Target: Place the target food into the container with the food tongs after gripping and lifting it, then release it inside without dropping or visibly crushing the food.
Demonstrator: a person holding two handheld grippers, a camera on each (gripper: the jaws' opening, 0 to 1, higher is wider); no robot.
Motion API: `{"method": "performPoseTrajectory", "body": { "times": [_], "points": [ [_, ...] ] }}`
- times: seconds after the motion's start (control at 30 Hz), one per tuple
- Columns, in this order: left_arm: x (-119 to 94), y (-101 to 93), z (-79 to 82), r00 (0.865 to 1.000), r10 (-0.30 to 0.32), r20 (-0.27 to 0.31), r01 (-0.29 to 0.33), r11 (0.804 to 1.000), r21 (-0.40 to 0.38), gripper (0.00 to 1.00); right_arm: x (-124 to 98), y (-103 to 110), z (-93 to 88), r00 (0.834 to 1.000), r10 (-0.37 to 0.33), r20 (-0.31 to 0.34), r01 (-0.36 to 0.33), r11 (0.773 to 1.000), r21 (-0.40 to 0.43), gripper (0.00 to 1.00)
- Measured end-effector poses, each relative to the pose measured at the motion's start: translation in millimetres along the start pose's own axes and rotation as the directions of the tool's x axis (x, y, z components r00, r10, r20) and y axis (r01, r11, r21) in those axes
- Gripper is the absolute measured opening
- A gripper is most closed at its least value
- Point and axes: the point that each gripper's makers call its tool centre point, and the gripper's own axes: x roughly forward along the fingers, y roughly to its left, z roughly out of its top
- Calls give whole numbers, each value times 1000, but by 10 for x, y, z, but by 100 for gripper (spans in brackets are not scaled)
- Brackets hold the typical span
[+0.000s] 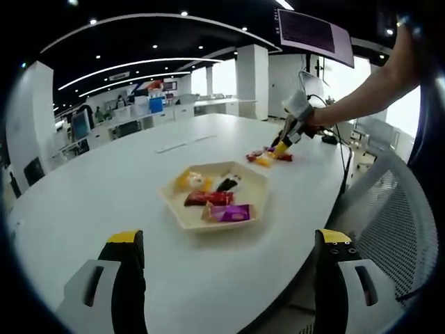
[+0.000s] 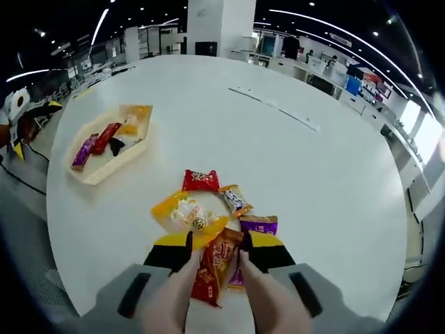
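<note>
The right gripper (image 2: 215, 252) has its jaws closed on a red and orange snack packet (image 2: 214, 268), held just above the white table (image 2: 334, 188) at the near edge of a small pile of snack packets (image 2: 208, 205). The beige tray (image 2: 104, 149) is well apart from the pile, to the left in the right gripper view, and it has several wrapped snacks inside. In the left gripper view the left gripper (image 1: 229, 268) has its jaws wide apart over the table with nothing between them, the tray (image 1: 215, 196) lies in front of it, and the right gripper (image 1: 284, 145) reaches the pile beyond the tray.
</note>
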Motion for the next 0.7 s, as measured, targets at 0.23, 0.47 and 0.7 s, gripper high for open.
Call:
{"method": "performPoseTrajectory", "body": {
  "times": [0.23, 0.47, 0.7],
  "points": [
    [0, 15, 11, 1000, 2, 7, -1, 1000, -3, 99, 17, -28, -20, 999, -43, -27, 44, 999, 22, 30],
    [7, 18, 11, 1000, 0, 6, 0, 1000, -1, 99, 72, -26, -34, 998, -38, -45, 39, 999, 26, 30],
    [4, 29, 10, 1000, 5, 5, -5, 1000, -3, 99, 63, -20, -57, 999, -13, -35, 16, 996, 83, 24]
  ]
}}
